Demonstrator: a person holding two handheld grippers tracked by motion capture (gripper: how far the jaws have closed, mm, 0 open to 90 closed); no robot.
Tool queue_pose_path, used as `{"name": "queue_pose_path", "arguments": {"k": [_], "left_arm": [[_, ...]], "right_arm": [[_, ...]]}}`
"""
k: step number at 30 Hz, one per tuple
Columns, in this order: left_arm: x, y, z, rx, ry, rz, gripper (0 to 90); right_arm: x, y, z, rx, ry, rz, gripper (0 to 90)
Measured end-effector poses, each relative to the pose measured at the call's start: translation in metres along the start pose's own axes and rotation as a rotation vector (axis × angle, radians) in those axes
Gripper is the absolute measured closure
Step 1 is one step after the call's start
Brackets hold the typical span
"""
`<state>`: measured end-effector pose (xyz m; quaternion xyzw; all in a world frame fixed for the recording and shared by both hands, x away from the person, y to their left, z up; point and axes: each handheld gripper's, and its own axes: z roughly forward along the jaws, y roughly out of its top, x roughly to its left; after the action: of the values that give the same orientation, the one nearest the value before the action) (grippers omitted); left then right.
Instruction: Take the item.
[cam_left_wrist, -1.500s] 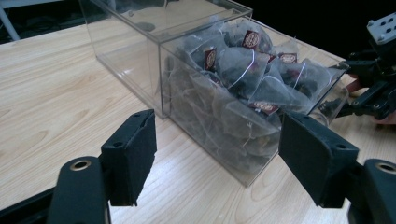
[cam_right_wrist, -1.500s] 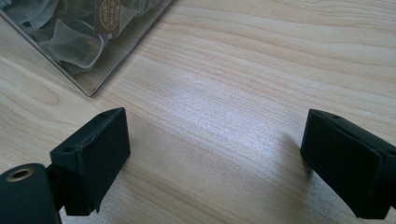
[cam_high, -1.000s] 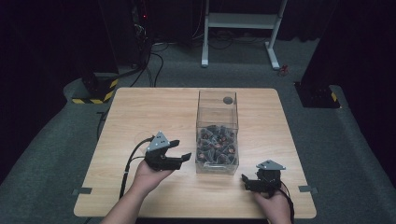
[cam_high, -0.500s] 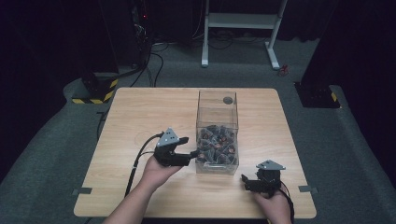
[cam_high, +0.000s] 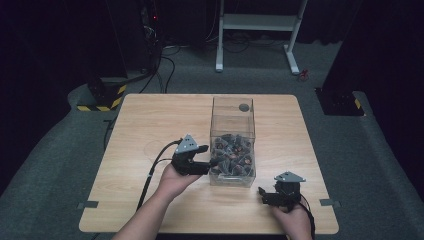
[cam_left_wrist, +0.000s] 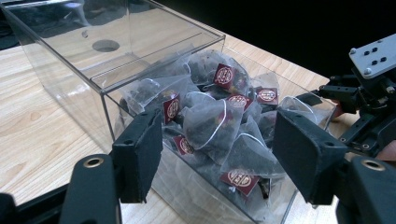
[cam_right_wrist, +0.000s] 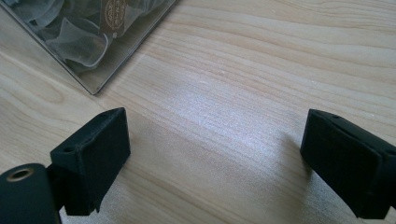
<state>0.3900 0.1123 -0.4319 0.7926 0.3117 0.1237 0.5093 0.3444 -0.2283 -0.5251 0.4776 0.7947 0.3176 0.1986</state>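
A: High view is showing the clear box standing near the middle of the table, closer to the near edge than the far one. Where is the left gripper sitting?

B: It is sitting at the box's left wall, low down, with its tips at the near left corner. Its jaws are standing wide apart and have just been closing a little; in the left gripper view that corner is lying between the pads, which are not pressing on it.

A: And the right gripper?

B: It is resting by the near right corner of the table, just clear of the box. Its jaws are standing fully apart over bare wood, holding nothing.

A: How is the box likely to be handling?

B: Judging by the look, the walls are thin, stiff, slick plastic, and likely to be slipping under the pads and cracking if squeezed hard. The tea bags inside are light mesh pyramids, so the load is probably small. Gripping across a wall at a corner, where the box is stiffest, is looking like the safest hold.

A: Any writing?

B: Each bag is carrying a small dark red tag with a round gold emblem; the lettering is too small to read
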Motion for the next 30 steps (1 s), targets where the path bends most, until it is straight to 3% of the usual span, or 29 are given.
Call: {"name": "queue_pose_path", "arguments": {"k": [10,22,30], "left_arm": [[0.003,0.001,0.014,0.004,0.004,-0.019,37.8],[0.004,0.005,0.025,0.011,0.011,-0.015,46.0],[0.004,0.006,0.027,0.016,0.043,-0.006,60.6]], "right_arm": [[0.0,0.0,0.0,0.0,0.001,-0.001,8.1],[0.0,0.0,0.0,0.0,0.001,-0.002,8.1],[0.0,0.0,0.0,-0.001,0.001,-0.002,8.1]]}}
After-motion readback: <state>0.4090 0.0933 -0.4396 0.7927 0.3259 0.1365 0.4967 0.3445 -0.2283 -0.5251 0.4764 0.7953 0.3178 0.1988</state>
